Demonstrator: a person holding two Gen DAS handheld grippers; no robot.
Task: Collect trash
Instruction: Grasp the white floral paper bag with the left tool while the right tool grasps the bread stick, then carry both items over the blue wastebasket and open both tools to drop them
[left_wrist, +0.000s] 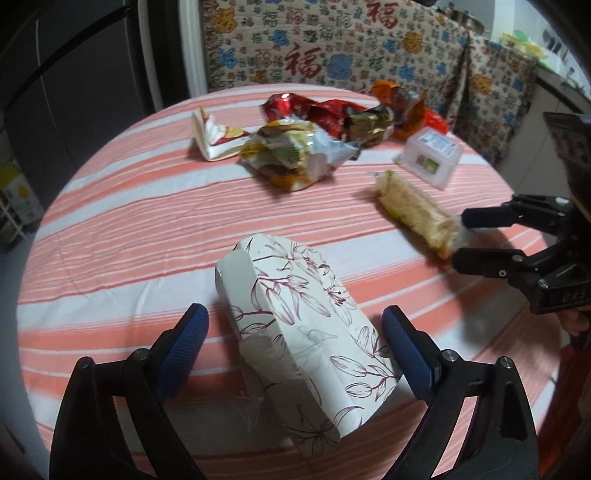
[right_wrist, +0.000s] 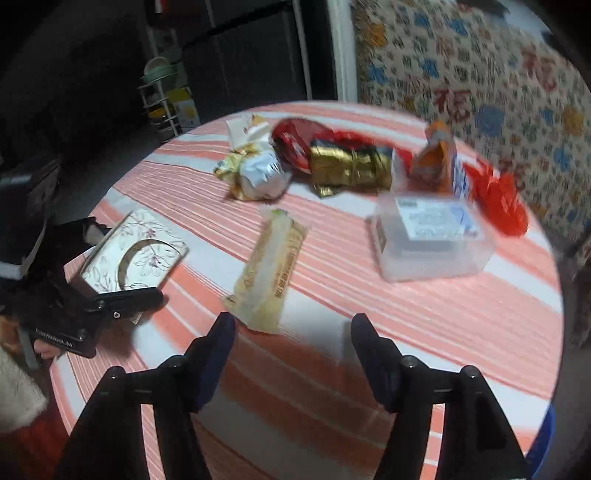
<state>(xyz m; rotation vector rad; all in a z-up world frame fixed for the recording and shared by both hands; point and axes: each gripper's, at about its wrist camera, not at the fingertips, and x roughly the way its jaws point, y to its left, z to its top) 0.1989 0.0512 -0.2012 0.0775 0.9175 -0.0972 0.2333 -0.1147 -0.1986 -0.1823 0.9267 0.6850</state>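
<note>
While apart, left gripper astride box

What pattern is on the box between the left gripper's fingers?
White box with maroon floral line drawings; clearest in left wrist view.

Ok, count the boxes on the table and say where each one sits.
2. The floral box lies between the open left claw fingers; the clear plastic box sits further back, beside the orange wrappers. The wrapper pile may hide more.
</note>
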